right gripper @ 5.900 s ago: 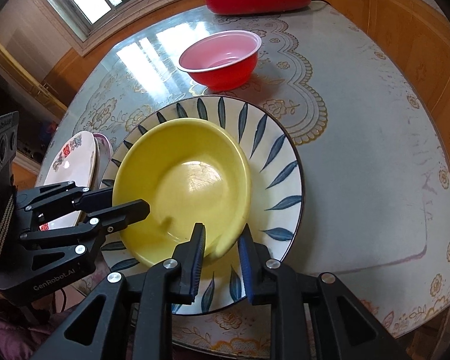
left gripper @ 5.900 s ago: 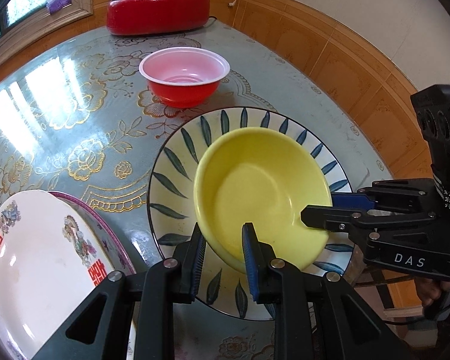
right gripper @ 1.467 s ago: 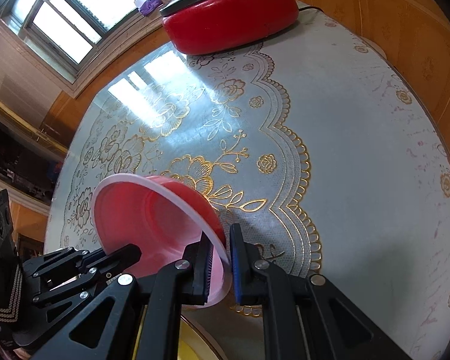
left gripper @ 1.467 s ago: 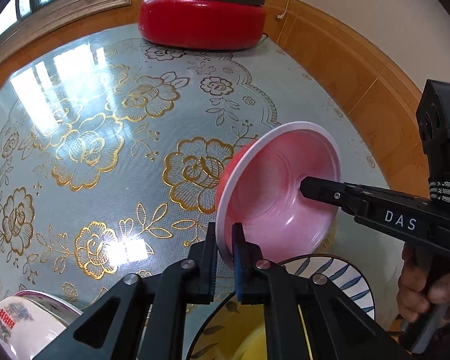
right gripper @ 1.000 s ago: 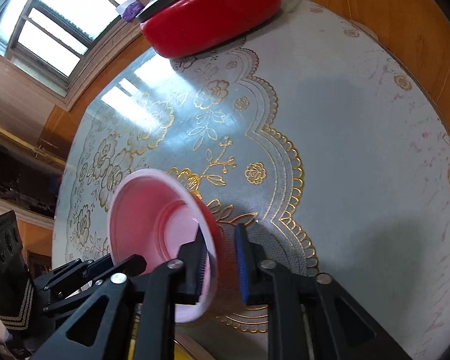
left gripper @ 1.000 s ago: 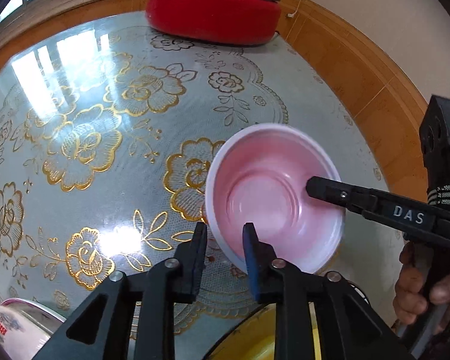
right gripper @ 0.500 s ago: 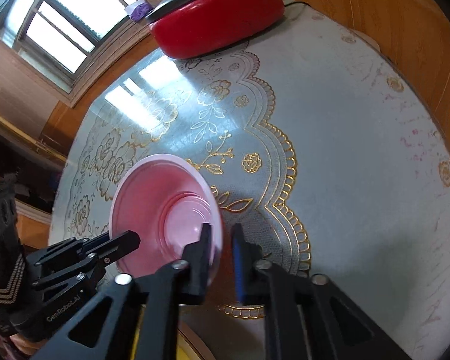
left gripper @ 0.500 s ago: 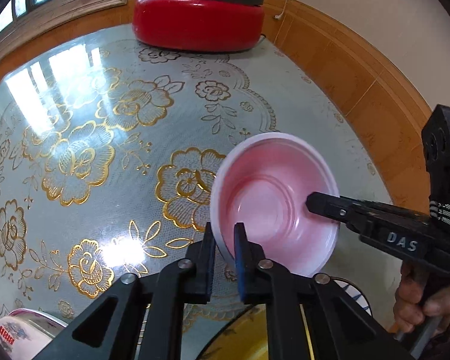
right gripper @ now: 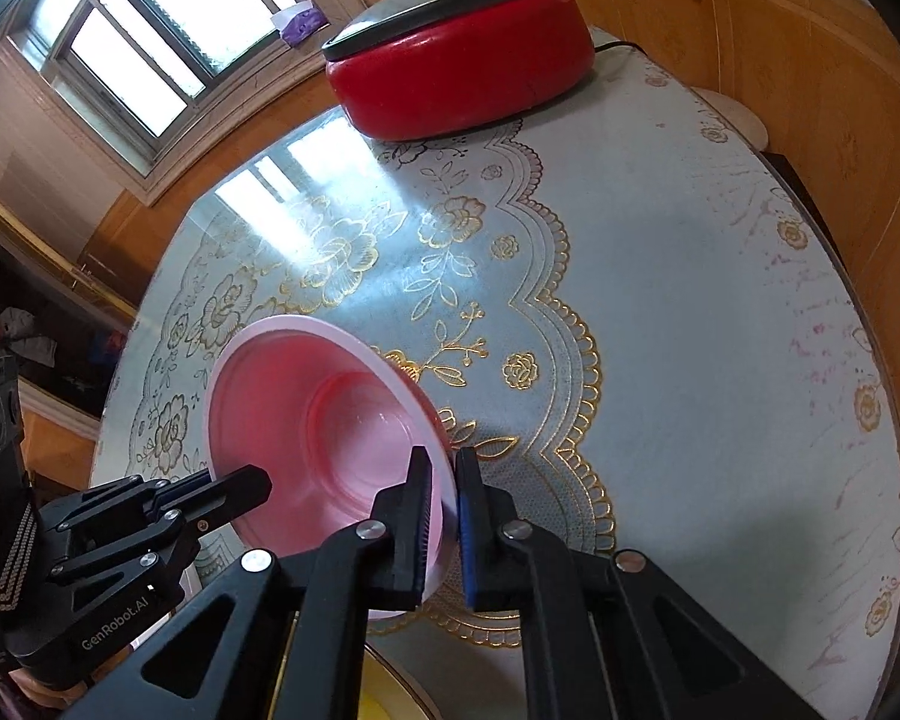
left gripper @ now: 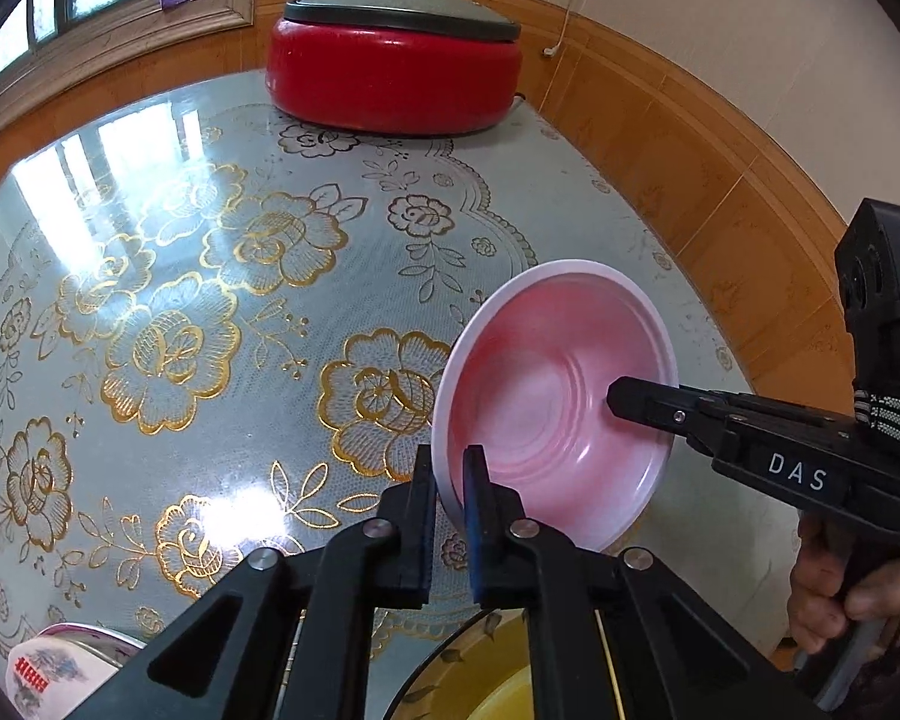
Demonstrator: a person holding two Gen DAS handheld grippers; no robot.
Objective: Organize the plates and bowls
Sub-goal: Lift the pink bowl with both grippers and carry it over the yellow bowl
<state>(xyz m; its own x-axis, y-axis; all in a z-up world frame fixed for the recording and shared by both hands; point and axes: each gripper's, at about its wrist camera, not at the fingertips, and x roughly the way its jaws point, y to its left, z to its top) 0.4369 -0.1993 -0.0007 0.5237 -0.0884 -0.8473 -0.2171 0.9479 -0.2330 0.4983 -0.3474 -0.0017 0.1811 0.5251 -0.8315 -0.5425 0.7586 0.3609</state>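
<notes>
The red bowl [left gripper: 552, 408] is being held tilted above the tabletop [left gripper: 222, 276], clamped at its white rim from two sides: the left tool [left gripper: 449, 483] is being kept closed on the near rim, and the right tool [right gripper: 444, 501] is being kept closed on the opposite rim. In each wrist view the other tool is being seen reaching in across the bowl.

At the far edge, a round red electric pot [left gripper: 393, 75] with a grey lid and a red knob is being shown, its cord running off behind. A purple tissue pack [right gripper: 297, 21] is being kept on the window sill. Below the tools, a yellow bowl [left gripper: 510, 696] on a leaf-patterned plate [left gripper: 432, 669] is being partly hidden, and a white plate [left gripper: 48, 666] with red characters is being cut off at the lower left.

"DAS" is being read on the right tool's body, "GenRobot.AI" on the left one's.

The tabletop is being covered by a glossy pale-blue cloth with gold roses and scalloped edging.
</notes>
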